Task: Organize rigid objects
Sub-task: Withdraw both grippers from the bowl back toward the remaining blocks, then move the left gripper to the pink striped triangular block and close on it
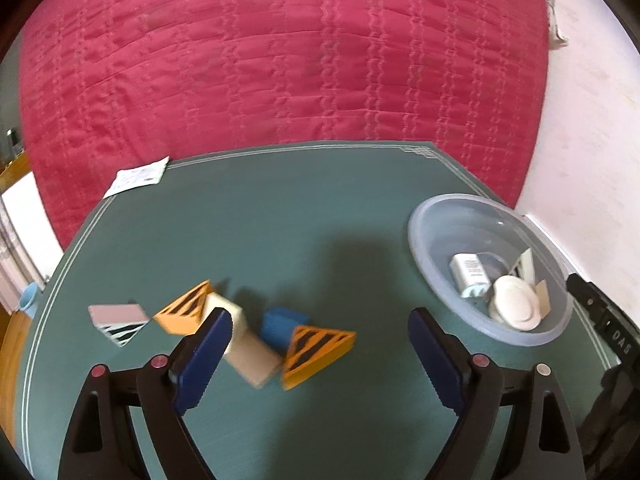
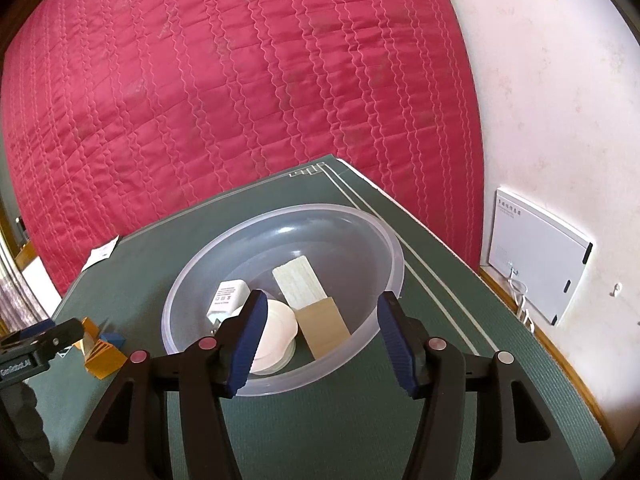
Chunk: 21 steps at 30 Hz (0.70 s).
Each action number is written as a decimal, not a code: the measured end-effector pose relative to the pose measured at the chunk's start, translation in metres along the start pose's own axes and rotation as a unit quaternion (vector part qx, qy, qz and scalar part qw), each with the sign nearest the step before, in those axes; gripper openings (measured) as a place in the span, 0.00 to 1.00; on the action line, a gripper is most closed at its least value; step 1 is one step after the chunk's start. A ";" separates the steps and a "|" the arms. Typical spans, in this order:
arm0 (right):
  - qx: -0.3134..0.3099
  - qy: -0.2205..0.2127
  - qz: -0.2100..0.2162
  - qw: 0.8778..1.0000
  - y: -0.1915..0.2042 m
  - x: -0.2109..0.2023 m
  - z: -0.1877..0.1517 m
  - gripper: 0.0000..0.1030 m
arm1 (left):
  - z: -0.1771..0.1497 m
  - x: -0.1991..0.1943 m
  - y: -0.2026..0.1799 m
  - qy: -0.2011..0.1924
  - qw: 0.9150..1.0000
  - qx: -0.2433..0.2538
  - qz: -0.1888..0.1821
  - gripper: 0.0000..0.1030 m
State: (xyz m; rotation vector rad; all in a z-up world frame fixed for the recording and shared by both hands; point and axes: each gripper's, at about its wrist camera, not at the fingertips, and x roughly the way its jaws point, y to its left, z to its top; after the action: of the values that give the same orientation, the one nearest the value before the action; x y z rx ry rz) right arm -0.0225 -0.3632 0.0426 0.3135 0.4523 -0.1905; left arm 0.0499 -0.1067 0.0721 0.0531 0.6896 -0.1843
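1. Clear plastic bowl (image 2: 280,380) is sitting on the green mat (image 1: 280,208), already holding several items.
2. Left gripper (image 1: 320,356), jaws wide and empty, is hovering over loose blocks: beige block (image 1: 250,356), orange wedge (image 1: 316,350); crowding risks knocking neighbours.
3. Right gripper (image 2: 322,344), part-open and empty, is hovering at the bowl.

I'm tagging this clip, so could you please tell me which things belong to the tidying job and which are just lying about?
Job:
- clear bowl, already holding a charger, white disc and wooden blocks
- orange striped wedges
- blue block
- pale block
- pink block

Lying about:
- paper slip
- wall panel
- red quilt
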 end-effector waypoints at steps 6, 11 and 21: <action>0.000 0.001 -0.001 1.000 0.000 0.000 0.001 0.57 | -0.014 -0.002 0.026 0.013 1.000 -0.015 0.023 0.90; -0.002 0.003 -0.005 1.000 0.000 0.002 -0.001 0.57 | -0.023 0.000 0.043 0.020 0.999 -0.030 0.037 0.90; -0.019 0.002 -0.011 1.000 0.006 0.001 0.001 0.58 | -0.026 -0.001 0.065 0.017 0.997 -0.048 0.051 0.90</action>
State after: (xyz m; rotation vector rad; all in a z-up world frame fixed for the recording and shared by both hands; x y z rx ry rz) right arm -0.0196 -0.3578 0.0444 0.2714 0.4622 -0.2027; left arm 0.0453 -0.0397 0.0521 -0.0002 0.7266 -0.0517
